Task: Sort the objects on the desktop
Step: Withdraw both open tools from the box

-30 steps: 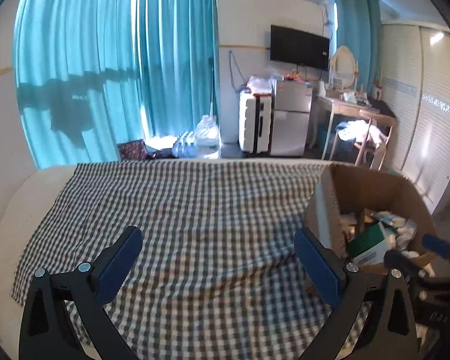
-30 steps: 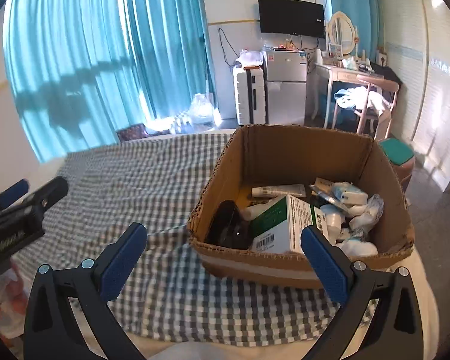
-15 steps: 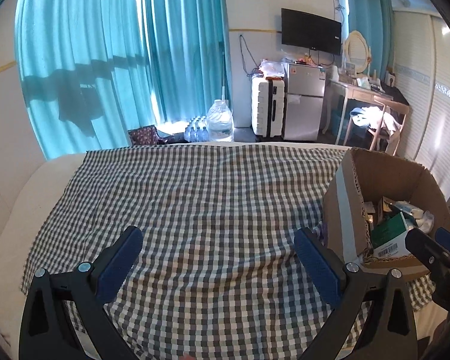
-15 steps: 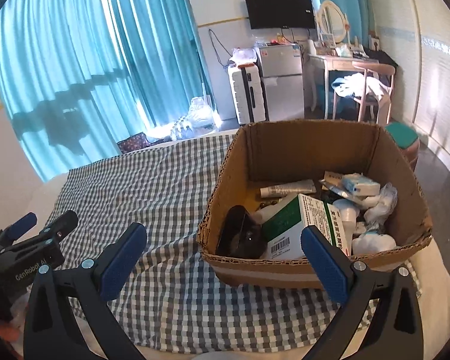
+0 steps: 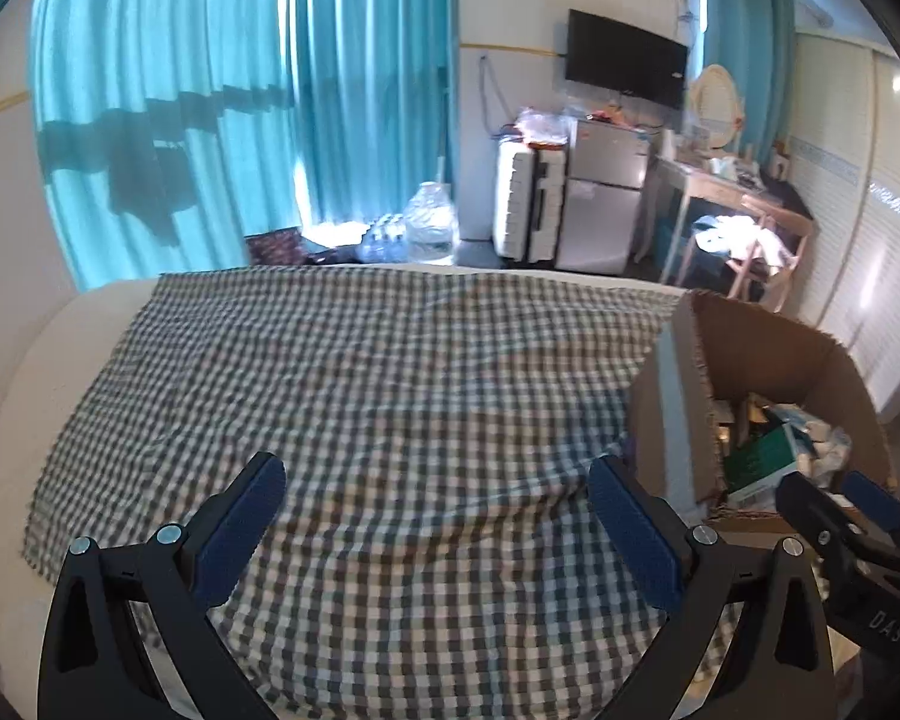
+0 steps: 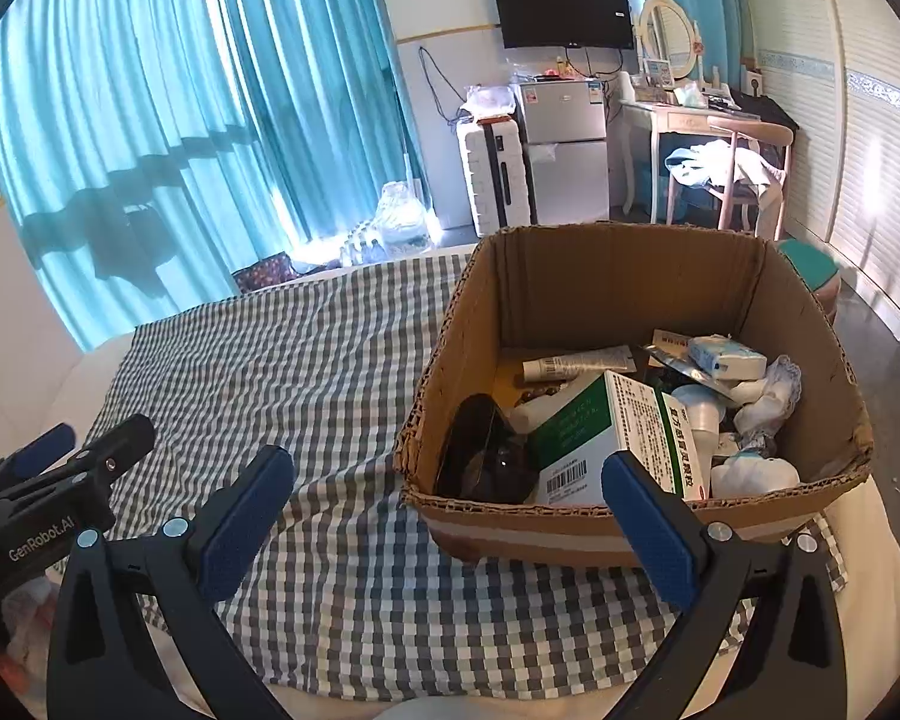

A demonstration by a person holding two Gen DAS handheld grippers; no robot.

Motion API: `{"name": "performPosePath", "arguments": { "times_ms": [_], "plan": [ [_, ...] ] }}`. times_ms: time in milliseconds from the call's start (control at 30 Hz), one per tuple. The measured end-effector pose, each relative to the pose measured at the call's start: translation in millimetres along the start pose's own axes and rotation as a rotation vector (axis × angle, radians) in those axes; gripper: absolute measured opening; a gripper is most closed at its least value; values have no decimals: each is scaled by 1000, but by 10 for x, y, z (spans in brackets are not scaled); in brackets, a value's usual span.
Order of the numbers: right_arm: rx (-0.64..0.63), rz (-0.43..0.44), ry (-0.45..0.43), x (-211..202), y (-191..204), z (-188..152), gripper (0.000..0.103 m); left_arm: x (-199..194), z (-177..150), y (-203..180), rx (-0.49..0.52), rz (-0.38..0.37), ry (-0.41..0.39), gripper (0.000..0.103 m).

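A brown cardboard box [image 6: 606,276] stands on the checked cloth [image 6: 306,372] at the right of the table; it also shows in the left wrist view [image 5: 762,348]. It holds a green and white carton [image 6: 606,426], a dark glossy object [image 6: 486,456], a white tube [image 6: 576,360], a pale blue pack [image 6: 726,357] and several white wrapped items. My right gripper [image 6: 447,486] is open and empty, just in front of the box. My left gripper [image 5: 435,495] is open and empty over the bare cloth [image 5: 354,384], left of the box.
The table's near and left edges show white beyond the cloth. Teal curtains [image 5: 240,108] hang behind. A white suitcase [image 6: 492,174], a small fridge [image 6: 564,144], water bottles [image 5: 429,228], a desk and a chair [image 6: 744,168] stand on the floor beyond the table.
Both views have shifted slightly. The left view has dipped a little, with the right gripper's tips higher at its right edge. The right gripper has drawn a bit nearer the box.
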State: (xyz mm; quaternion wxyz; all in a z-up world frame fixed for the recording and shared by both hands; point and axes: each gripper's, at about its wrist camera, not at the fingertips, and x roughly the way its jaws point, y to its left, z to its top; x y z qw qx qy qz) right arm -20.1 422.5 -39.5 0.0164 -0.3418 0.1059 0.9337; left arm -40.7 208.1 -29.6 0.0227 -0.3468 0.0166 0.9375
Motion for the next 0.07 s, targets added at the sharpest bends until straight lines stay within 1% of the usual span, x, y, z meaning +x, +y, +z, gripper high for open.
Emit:
{"name": "performPosePath", "arguments": {
  "times_ms": [67],
  "plan": [
    [3, 5, 7, 12, 8, -15, 103, 10, -17, -32, 20, -25, 16, 103]
  ]
}}
